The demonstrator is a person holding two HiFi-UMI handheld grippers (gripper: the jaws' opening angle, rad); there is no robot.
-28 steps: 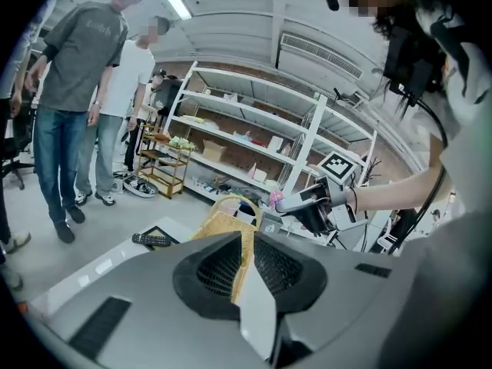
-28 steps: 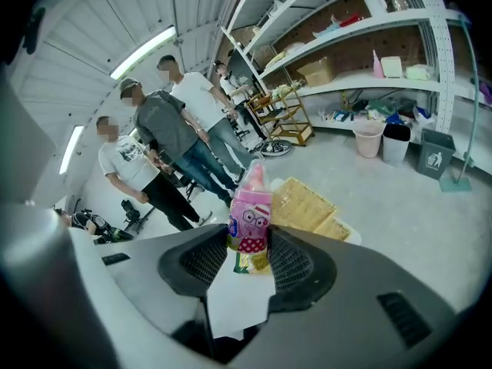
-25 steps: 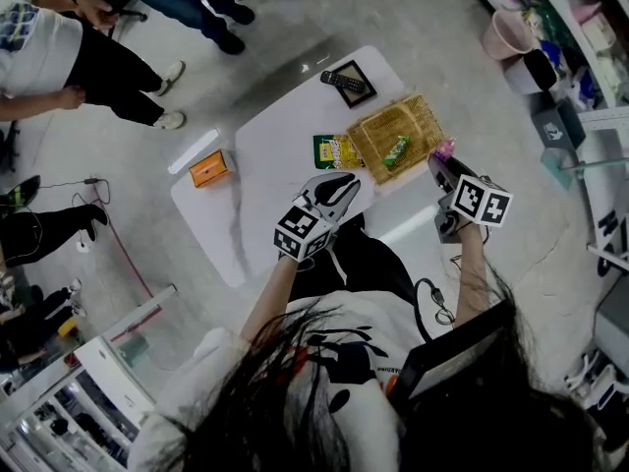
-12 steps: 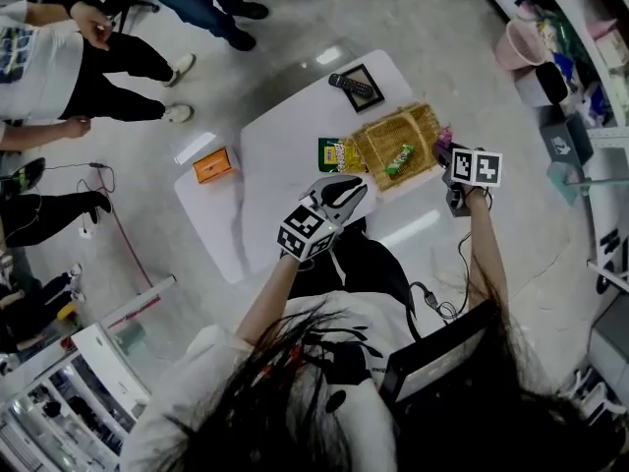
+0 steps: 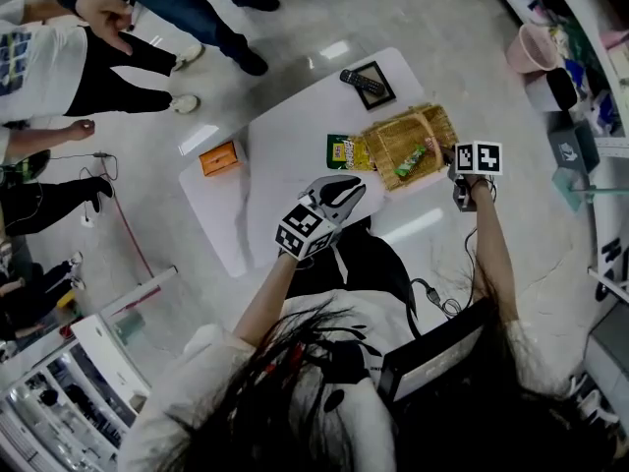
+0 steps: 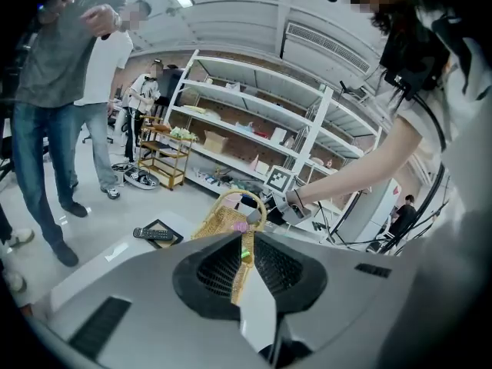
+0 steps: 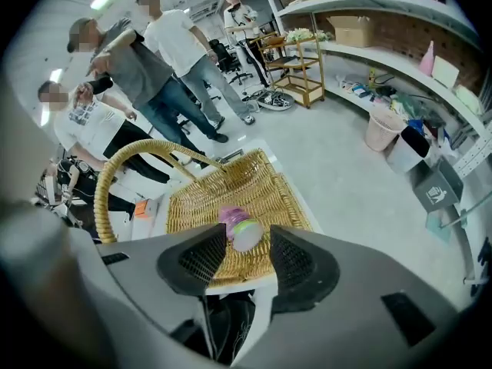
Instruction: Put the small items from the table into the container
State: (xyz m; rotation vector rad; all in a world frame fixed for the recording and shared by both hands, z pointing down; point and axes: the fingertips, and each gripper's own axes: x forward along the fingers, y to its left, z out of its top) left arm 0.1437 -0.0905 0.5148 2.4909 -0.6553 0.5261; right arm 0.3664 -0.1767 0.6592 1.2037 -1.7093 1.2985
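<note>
Right gripper is opening, small pink bottle sitting loose between its jaws, wicker basket just below; left gripper is idling closed, empty.

Two tools: left tool, right tool. Between the right tool's opening jaws, one pink bottle. Beneath it, one wicker basket holds one green packet. To that tool's left lie one yellow-green packet and one orange box; beyond it, one remote.

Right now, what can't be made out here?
Head view: print on the green packet, too small.
Right gripper view: whether the pink bottle touches a pad of the right gripper, whose jaws are opening around it; blurred.
Left gripper view: front of the basket, behind the left gripper.
</note>
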